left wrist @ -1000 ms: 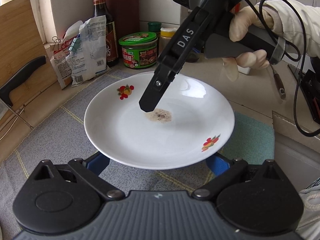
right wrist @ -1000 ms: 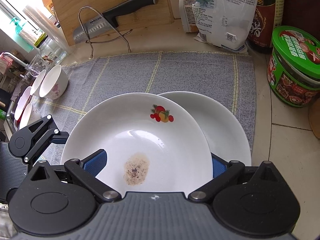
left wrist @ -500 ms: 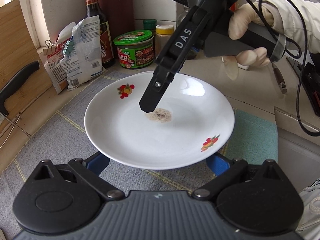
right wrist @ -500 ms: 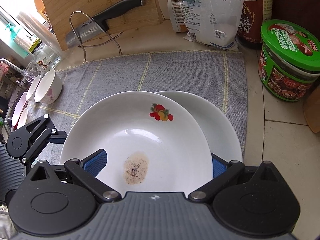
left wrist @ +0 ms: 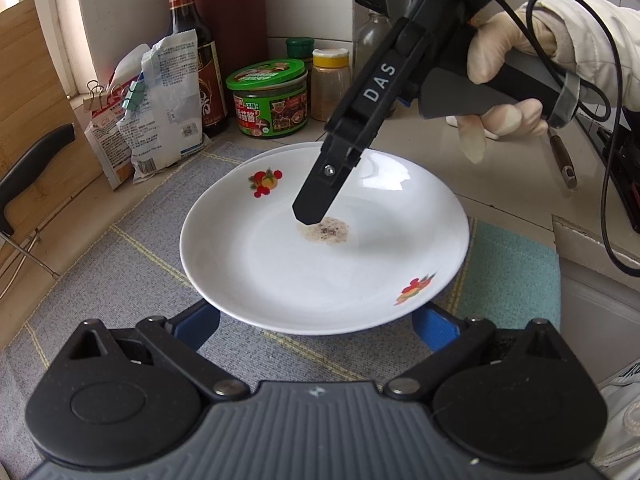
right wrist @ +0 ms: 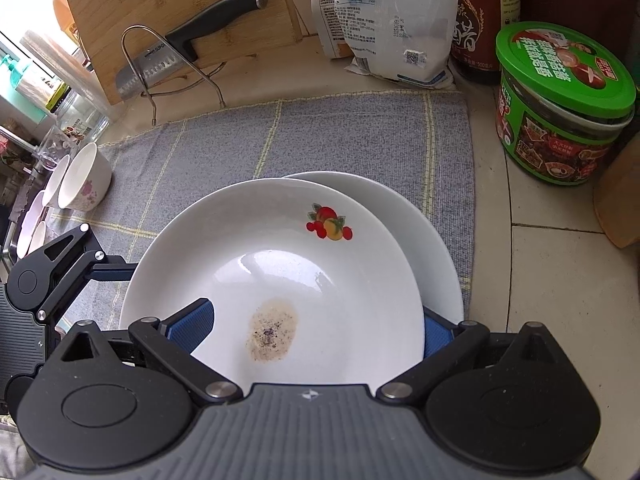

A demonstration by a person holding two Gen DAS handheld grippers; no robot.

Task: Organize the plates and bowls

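A white plate (left wrist: 320, 264) with fruit prints and a brown stain is held above the grey cloth; it also shows in the right wrist view (right wrist: 280, 272). My right gripper (right wrist: 316, 328) is shut on its near rim, one finger (left wrist: 320, 196) above the plate. My left gripper (left wrist: 316, 320) is open, its blue pads (left wrist: 196, 324) spread under the plate's edge. A second white plate (right wrist: 432, 240) lies on the cloth just beyond and partly under the held one. Several small white bowls (right wrist: 84, 180) stand at the cloth's left edge.
A green-lidded tub (right wrist: 560, 104), a soy sauce bottle (left wrist: 196, 60), spice jars (left wrist: 330, 80) and clipped bags (right wrist: 392, 20) line the back. A cutting board (right wrist: 168, 12) and knife (right wrist: 188, 44) in a wire rack stand at the back left. A teal cloth (left wrist: 516, 272) lies at the right.
Both grippers and the held plate have shifted towards the second plate on the cloth, which now shows just behind the held plate in the left wrist view. The grip is unchanged.
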